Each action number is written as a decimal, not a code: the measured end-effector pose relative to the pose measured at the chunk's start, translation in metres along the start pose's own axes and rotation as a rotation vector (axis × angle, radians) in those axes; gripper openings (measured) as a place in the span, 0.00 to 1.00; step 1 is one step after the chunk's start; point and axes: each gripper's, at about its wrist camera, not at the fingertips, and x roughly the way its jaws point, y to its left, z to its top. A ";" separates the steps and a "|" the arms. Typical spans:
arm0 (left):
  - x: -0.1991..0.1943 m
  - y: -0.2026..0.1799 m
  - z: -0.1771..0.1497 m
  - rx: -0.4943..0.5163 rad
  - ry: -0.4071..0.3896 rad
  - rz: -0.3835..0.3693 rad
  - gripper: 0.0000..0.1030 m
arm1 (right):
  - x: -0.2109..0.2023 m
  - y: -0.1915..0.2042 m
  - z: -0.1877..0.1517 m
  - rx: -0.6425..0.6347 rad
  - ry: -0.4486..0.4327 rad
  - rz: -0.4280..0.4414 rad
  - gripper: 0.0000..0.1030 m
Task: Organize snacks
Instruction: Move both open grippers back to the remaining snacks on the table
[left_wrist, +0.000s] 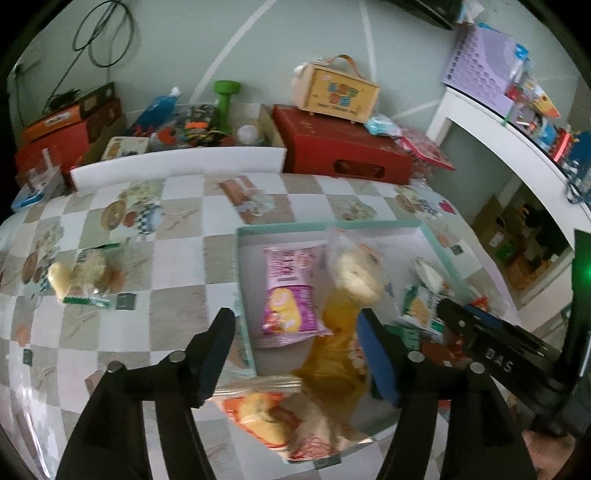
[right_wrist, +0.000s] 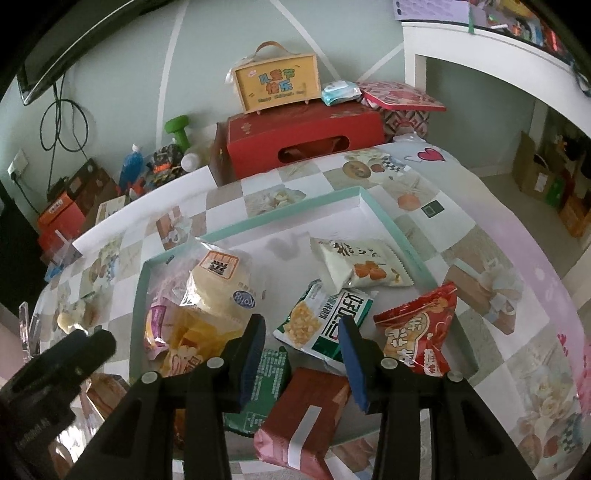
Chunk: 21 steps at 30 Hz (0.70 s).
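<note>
Several snack packets (right_wrist: 334, 325) inside mint-rimmed tray (right_wrist: 280, 210); left tongs (left_wrist: 295, 354) released, right tongs (right_wrist: 303, 354) parted, empty.

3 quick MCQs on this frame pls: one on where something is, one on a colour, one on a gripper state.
1. Where does the purple snack packet lie?
A. inside the teal-rimmed tray
B. on the red box
C. on the white shelf

2. What colour is the dumbbell by the wall?
A. blue
B. green
C. yellow

3. In what state is the left gripper?
A. shut on the purple packet
B. open, nothing pinched
C. shut on the tray rim

Answers:
1 A, the packet sits within the tray's walls.
2 B, it shows bright green in both wrist views.
3 B, the fingers stand apart over the yellow bag, pads pressing on nothing.
</note>
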 end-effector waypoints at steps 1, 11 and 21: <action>0.000 0.004 0.000 -0.012 0.001 0.009 0.72 | 0.000 0.001 0.000 -0.004 0.001 -0.003 0.47; 0.006 0.048 -0.002 -0.150 0.013 0.126 0.93 | 0.003 0.012 -0.001 -0.033 0.002 -0.015 0.80; 0.004 0.086 -0.007 -0.257 -0.001 0.215 1.00 | 0.006 0.021 -0.002 -0.075 -0.001 -0.009 1.00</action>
